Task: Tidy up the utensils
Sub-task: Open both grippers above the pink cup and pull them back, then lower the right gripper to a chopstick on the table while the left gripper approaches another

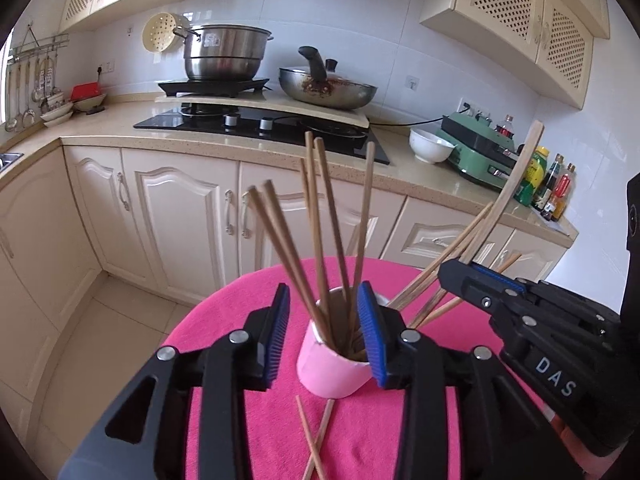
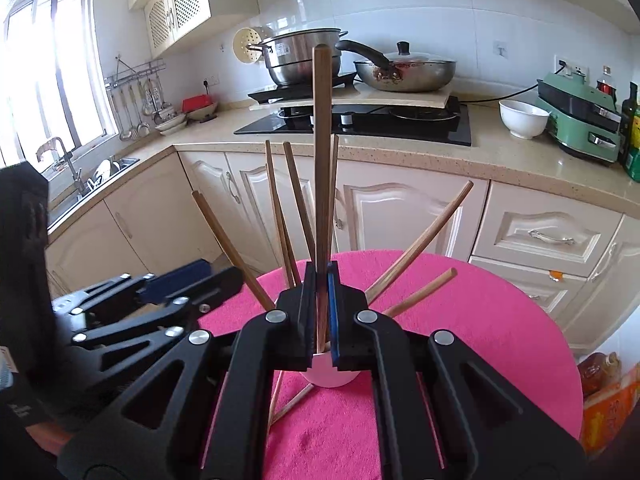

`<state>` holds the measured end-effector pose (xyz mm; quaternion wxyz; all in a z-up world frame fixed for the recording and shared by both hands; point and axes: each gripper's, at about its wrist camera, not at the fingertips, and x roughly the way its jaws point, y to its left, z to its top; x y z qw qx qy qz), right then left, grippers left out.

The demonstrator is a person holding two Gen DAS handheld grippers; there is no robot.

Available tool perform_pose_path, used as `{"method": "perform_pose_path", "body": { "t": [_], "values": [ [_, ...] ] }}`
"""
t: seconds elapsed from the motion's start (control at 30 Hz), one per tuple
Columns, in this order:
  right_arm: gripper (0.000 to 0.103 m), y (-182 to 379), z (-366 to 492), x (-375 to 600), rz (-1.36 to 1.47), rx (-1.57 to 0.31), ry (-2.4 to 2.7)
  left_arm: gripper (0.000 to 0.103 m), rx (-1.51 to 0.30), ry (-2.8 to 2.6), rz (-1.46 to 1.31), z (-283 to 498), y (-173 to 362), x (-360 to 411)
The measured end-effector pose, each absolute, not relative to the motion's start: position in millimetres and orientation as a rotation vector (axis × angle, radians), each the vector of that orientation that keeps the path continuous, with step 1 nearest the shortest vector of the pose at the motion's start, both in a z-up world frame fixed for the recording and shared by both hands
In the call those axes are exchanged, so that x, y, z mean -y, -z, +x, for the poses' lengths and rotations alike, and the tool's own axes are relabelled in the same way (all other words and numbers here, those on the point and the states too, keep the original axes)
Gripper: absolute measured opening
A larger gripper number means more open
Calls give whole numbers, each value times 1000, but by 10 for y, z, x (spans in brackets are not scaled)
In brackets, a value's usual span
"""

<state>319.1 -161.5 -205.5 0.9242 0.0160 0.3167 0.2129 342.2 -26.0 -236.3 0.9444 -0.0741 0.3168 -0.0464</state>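
Note:
A pink cup (image 1: 328, 372) stands on the pink-clothed round table (image 1: 248, 300) and holds several wooden chopsticks (image 1: 316, 220) fanned out. My left gripper (image 1: 322, 334) is open, its blue pads on either side of the cup's rim, not touching. My right gripper (image 2: 320, 312) is shut on one upright chopstick (image 2: 322, 152) just above the cup (image 2: 330, 372); it shows at the right of the left wrist view (image 1: 480, 284). Two loose chopsticks (image 1: 314, 436) lie crossed on the cloth in front of the cup.
Behind the table runs a counter with a black hob (image 1: 260, 124), a steel pot (image 1: 224, 52), a wok (image 1: 328, 88), a white bowl (image 1: 430, 146), a green appliance (image 1: 478, 152) and bottles (image 1: 554, 192). A sink (image 2: 100, 172) lies at the left.

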Motion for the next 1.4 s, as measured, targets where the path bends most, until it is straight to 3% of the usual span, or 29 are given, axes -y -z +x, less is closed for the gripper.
{"method": "perform_pose_path", "body": {
  "t": [0.63, 1.4],
  "values": [
    [7, 2257, 3126, 1485, 24, -704, -405, 36, -708, 12, -77, 3190, 2372, -16],
    [8, 1987, 2636, 1558, 95, -664, -348, 36, -764, 36, -36, 2886, 2414, -83]
  ]
}}
